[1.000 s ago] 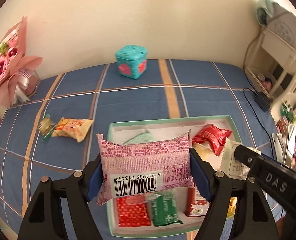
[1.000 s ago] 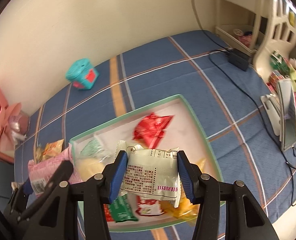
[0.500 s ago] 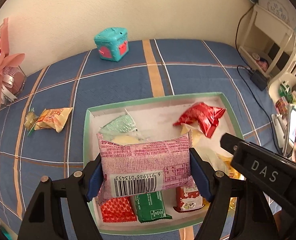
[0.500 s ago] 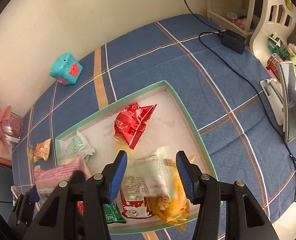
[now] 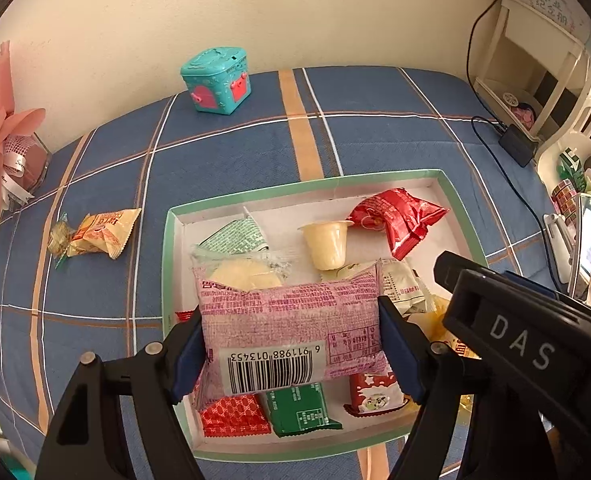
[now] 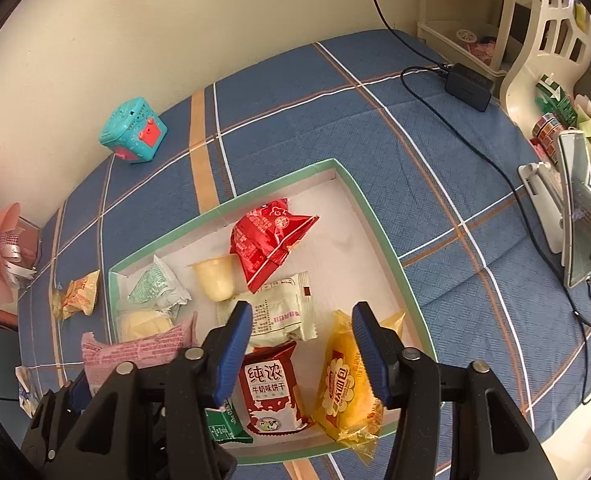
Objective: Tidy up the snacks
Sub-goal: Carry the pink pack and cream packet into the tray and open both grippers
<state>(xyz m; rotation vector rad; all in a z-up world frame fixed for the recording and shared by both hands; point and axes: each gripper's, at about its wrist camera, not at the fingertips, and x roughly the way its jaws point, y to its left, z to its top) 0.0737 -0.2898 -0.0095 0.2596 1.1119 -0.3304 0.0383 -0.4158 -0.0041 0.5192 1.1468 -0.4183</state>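
Two grippers over one tray [image 6: 379,224]. Left gripper [image 5: 291,344]: pads clamped on a pink packet [image 5: 291,320], barcode up, held above the tray's 7 o'clock corner. Right gripper [image 6: 301,354]: jaws just opened, apart, nothing between them; white packet [image 6: 281,308] lies flat in the tray under the tips. Red bag [image 6: 269,236] at 12 o'clock of it, jelly cup [image 6: 215,278] at 10. Yellow packet [image 5: 103,232] on the cloth, 9 o'clock of the tray.

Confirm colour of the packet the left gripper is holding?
Pink, with darker pink print and a white barcode panel: the pink packet, clearest in the left wrist view.
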